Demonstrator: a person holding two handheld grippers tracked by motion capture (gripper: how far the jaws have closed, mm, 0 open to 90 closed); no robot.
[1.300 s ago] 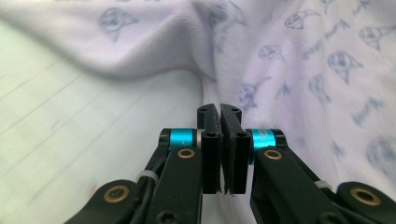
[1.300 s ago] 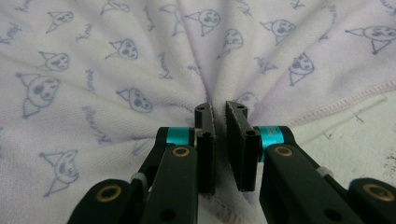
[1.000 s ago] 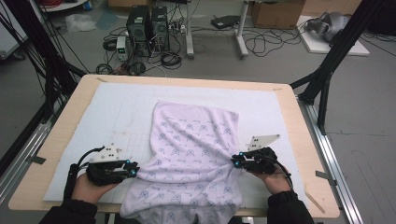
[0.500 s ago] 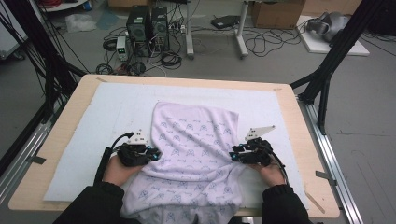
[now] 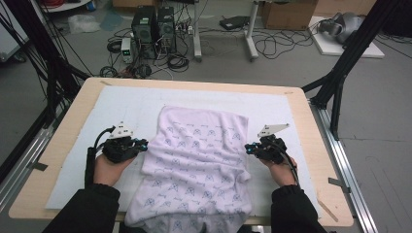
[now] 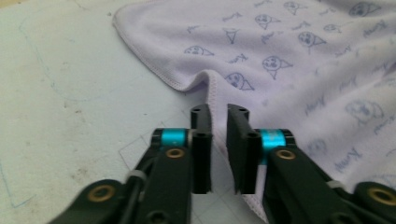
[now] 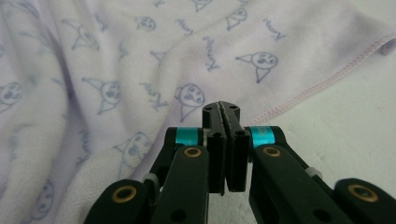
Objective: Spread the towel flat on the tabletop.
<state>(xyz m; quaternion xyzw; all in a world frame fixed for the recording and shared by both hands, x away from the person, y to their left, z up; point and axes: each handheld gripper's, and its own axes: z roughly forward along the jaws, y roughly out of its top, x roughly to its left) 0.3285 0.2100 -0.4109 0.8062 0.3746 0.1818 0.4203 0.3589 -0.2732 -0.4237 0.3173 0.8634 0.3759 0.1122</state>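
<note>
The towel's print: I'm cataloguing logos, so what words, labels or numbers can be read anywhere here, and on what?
"Kuromi", or so it seems: slanted script repeated across the lilac towel between cartoon faces; blurred, so the reading is unsure.
Computer towers on the floor: any labels are too small to read.
No other text can be read.

Lab, computer towers (image 5: 153, 26) on the floor, tangled cables (image 5: 272, 46) (black), frame struts (image 5: 340, 73)

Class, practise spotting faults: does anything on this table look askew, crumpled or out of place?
Yes. The towel lies askew on the white mat, rumpled rather than flat, and its near end droops over the table edge. Its left hem is puckered up between the left gripper jaws.
</note>
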